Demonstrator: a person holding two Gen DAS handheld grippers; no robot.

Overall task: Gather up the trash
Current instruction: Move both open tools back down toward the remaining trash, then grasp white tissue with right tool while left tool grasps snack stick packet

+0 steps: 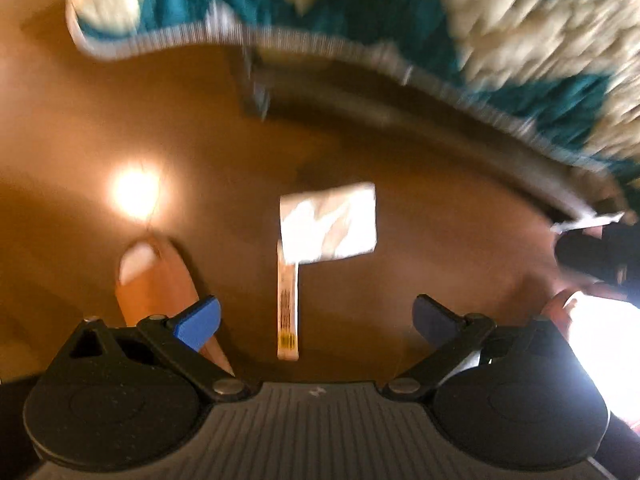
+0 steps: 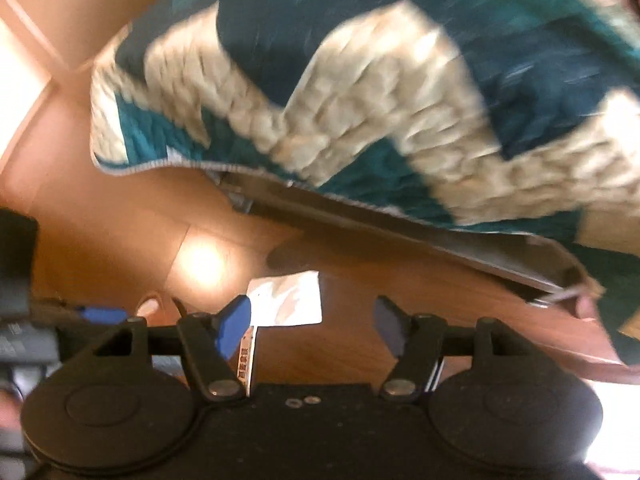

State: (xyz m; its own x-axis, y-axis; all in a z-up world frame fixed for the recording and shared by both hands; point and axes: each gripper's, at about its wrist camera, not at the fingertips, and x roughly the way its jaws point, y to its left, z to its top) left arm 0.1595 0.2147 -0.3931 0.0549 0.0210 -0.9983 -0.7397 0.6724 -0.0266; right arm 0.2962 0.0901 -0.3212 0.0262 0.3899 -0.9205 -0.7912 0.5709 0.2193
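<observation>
A white paper scrap (image 1: pixel 328 222) lies on the brown floor (image 1: pixel 420 240), with a narrow printed strip (image 1: pixel 287 304) touching its lower edge. Both grippers hang above it, the left gripper (image 1: pixel 316 320) and the right gripper (image 2: pixel 312 328), jaws wide open and empty. A foot (image 1: pixel 156 280) stands just beside the strip. Bare floor surrounds the paper. Behind, a teal and cream blanket (image 2: pixel 360 100) overhangs a dark bed frame (image 1: pixel 400 120), all blurred.

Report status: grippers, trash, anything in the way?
Left gripper open, empty; right gripper open, empty. White paper scrap and barcoded strip flat on wood floor. Path clear; teal-and-cream quilt beyond.
</observation>
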